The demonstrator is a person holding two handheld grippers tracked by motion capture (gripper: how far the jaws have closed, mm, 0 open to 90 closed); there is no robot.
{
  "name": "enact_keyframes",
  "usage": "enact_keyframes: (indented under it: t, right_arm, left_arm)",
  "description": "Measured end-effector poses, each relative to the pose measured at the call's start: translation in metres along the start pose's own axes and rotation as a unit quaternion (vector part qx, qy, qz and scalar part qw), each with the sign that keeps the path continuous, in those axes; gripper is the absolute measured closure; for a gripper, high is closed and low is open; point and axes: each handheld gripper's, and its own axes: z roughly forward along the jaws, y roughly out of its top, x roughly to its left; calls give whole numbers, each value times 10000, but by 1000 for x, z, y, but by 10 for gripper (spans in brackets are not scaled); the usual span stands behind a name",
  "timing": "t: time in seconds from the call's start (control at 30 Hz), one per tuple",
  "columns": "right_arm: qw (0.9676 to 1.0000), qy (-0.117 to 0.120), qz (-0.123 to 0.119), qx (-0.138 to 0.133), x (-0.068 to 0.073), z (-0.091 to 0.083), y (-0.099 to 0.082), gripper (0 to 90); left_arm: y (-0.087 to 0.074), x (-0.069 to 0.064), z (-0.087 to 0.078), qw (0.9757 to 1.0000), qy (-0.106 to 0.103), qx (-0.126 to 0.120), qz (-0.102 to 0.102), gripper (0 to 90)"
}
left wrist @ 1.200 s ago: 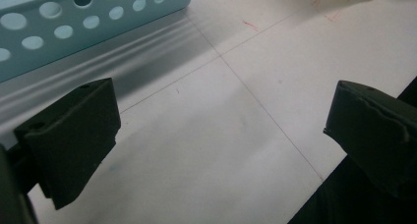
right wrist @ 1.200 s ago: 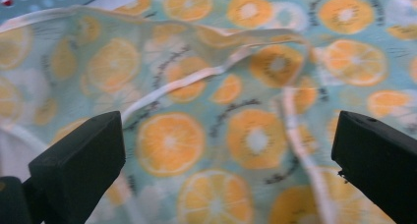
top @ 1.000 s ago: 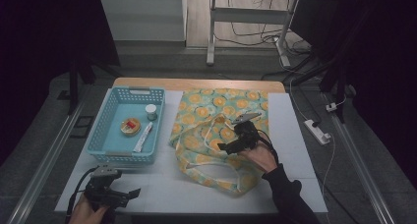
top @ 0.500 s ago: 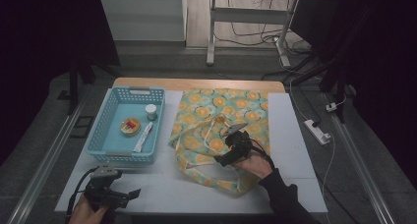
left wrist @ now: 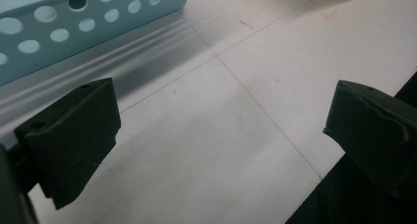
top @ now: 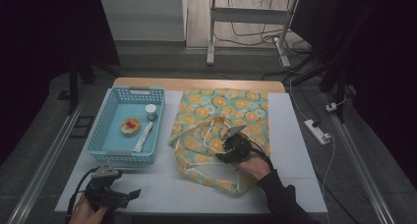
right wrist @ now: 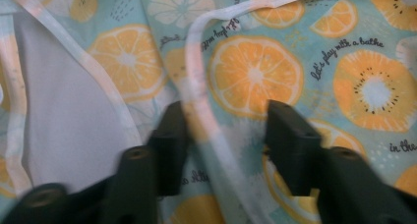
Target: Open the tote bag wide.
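Observation:
A teal cloth bag (top: 231, 111) printed with orange slices lies flat in the middle of the white table. My right gripper (top: 227, 153) rests low on its near part. In the right gripper view the jaws of my right gripper (right wrist: 226, 121) have just been closing. They stand partly apart, astride the bag's white strap (right wrist: 196, 62) and the cloth, and neither pad visibly presses on the strap. My left gripper (top: 129, 194) sits at the table's near left corner. In the left gripper view my left gripper (left wrist: 221, 116) is wide open over bare table.
A light blue basket (top: 98, 140) stands left of the bag, with a small white jar (top: 151, 111), a round tin (top: 130, 126) and a white tube (top: 143, 137) inside. Its perforated wall (left wrist: 59, 32) is just beyond my left gripper. A power strip (top: 317, 130) lies on the floor at right.
My right gripper came down and toward the near side onto the bag, and its jaws narrowed around the strap. My left gripper stayed where it was.

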Motion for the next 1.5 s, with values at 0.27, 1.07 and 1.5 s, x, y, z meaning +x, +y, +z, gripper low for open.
enact_keyframes:
  t: [0.27, 1.07, 1.5]
  right_arm:
    - [9998, 190, 60, 30, 0, -1, 2, 898]
    - [9979, 256, 187, -572, -5, -27, 14, 900]
    - [9953, 204, 205, -920, -8, -41, 25, 900]
  left_arm:
    - [0, 1, 0, 10000, -30, -47, -31, 5]
    - [1, 2, 1, 10000, -49, 25, -35, 5]
    - [2, 3, 2, 10000, -44, 32, -73, 5]
